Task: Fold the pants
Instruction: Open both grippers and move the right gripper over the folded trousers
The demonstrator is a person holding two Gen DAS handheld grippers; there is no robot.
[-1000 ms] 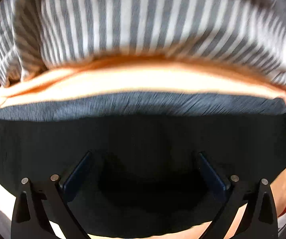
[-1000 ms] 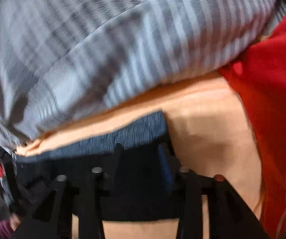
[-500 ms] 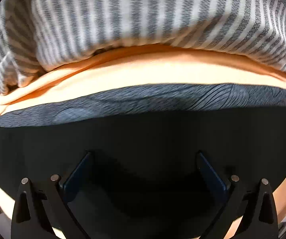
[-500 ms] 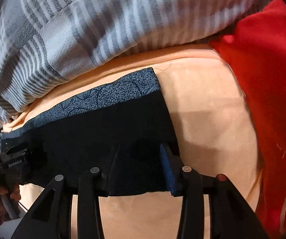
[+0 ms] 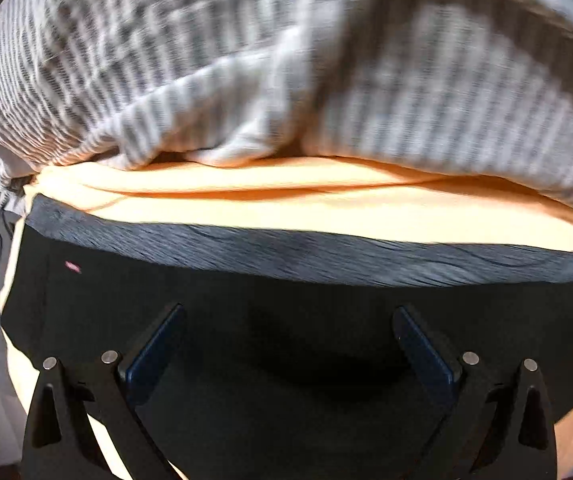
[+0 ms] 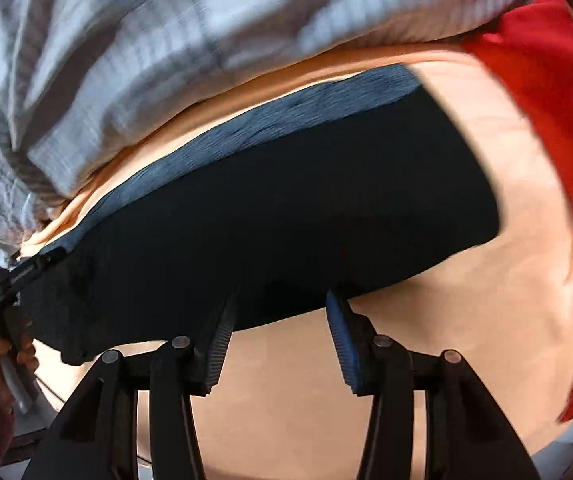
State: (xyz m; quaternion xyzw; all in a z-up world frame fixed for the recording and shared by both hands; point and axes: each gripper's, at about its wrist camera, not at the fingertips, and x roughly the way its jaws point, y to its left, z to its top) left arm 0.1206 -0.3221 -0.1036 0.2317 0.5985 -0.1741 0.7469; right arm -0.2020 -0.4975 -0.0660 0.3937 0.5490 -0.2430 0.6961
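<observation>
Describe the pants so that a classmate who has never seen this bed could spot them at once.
Start at the peach sheet covering the bed. The pants lie flat on it, below the striped grey bedding. They alone are black, with a patterned blue-grey waistband.

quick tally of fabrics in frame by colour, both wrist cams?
Black: 1, the folded pants, with a grey-blue patterned band along the far edge
Peach/orange: 1, the sheet under the pants
Grey-and-white striped: 1, the blanket behind
Red: 1, the cloth at the right
Total: 4
</observation>
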